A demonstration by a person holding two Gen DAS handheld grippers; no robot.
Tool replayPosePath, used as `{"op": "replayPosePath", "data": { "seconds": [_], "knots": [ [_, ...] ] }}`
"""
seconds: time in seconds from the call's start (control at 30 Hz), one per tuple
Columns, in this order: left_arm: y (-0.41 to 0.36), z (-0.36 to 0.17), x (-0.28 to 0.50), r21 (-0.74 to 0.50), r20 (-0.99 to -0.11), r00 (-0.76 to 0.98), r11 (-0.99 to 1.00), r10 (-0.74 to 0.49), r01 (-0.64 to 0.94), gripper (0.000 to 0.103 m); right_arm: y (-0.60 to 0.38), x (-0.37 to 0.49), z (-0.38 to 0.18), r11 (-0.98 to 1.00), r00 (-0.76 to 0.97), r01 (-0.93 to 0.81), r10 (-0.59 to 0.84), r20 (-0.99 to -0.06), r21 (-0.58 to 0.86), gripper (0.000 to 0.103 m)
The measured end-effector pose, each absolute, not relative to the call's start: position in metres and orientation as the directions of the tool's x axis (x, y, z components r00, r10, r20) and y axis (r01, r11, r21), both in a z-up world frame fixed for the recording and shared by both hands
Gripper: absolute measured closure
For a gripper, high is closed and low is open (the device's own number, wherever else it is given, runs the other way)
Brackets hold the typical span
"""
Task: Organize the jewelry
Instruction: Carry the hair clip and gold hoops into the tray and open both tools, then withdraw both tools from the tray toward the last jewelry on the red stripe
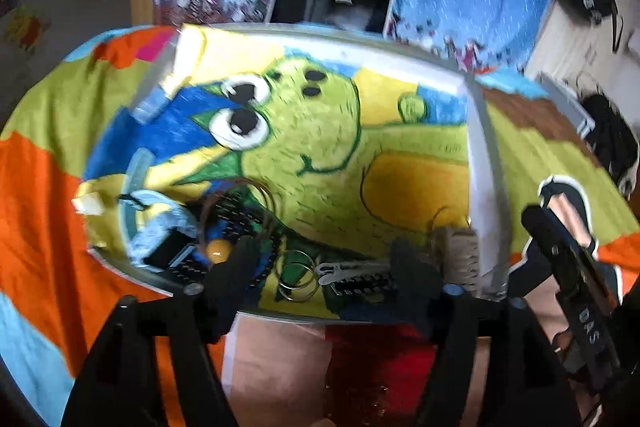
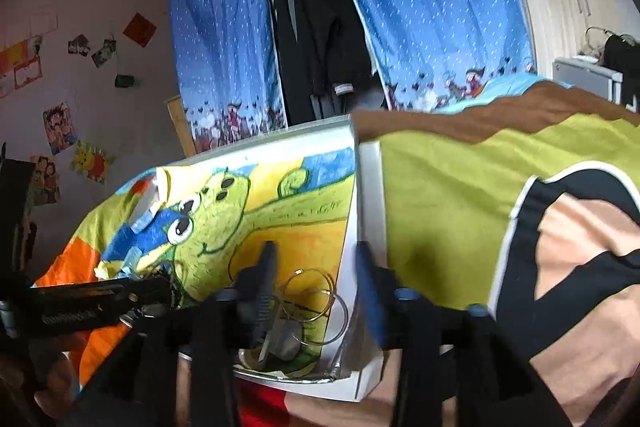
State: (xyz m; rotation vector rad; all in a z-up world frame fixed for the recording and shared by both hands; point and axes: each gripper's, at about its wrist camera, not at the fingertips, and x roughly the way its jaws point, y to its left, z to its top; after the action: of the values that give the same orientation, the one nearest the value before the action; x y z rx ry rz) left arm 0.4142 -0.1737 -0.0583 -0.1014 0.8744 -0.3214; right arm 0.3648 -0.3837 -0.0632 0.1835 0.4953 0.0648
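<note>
A shallow white tray [image 1: 482,163] lined with a green cartoon drawing lies on a colourful blanket. Jewelry sits along its near edge: thin metal bangles [image 1: 296,277], a yellow bead [image 1: 218,250] on a large hoop, black beaded strips [image 1: 240,217], a silver clip [image 1: 344,269], a beige comb-like piece [image 1: 460,257] and a light blue band [image 1: 160,223]. My left gripper [image 1: 324,275] is open, its fingers either side of the bangles and clip. My right gripper [image 2: 316,279] is open, straddling the tray's right wall [image 2: 370,195], with bangles [image 2: 316,297] and a grey piece [image 2: 286,343] between its fingers.
The blanket [image 1: 36,195] covers a bed. Blue curtains [image 2: 436,7] and dark hanging clothes [image 2: 316,27] stand behind it. Posters [image 2: 60,127] hang on the left wall. The right gripper's body [image 1: 576,287] shows at the right of the left wrist view.
</note>
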Motion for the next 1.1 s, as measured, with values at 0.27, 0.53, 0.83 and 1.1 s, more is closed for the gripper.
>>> {"op": "replayPosePath", "data": {
  "seconds": [0.27, 0.53, 0.83, 1.1],
  "knots": [
    [-0.149, -0.010, 0.369, -0.229, -0.640, 0.715, 0.958, -0.282, 0.172, 0.005, -0.380, 0.316, -0.025, 0.984, 0.934, -0.058, 0.113, -0.340, 0.167, 0.019],
    [-0.137, 0.037, 0.308, -0.163, -0.529, 0.819, 0.974, -0.220, 0.157, 0.002, -0.372, 0.252, -0.001, 0.987, 0.973, -0.059, 0.090, -0.212, 0.149, 0.000],
    [-0.113, 0.061, 0.234, -0.174, -0.421, 0.877, 0.970, -0.231, 0.172, 0.002, -0.367, 0.186, 0.012, 0.982, 0.988, -0.021, 0.049, -0.147, 0.187, 0.000],
    [-0.091, 0.058, 0.178, -0.156, -0.390, 0.895, 0.973, -0.217, 0.168, 0.002, -0.354, 0.137, 0.013, 0.976, 0.984, 0.001, 0.037, -0.174, 0.216, 0.000]
  ]
}}
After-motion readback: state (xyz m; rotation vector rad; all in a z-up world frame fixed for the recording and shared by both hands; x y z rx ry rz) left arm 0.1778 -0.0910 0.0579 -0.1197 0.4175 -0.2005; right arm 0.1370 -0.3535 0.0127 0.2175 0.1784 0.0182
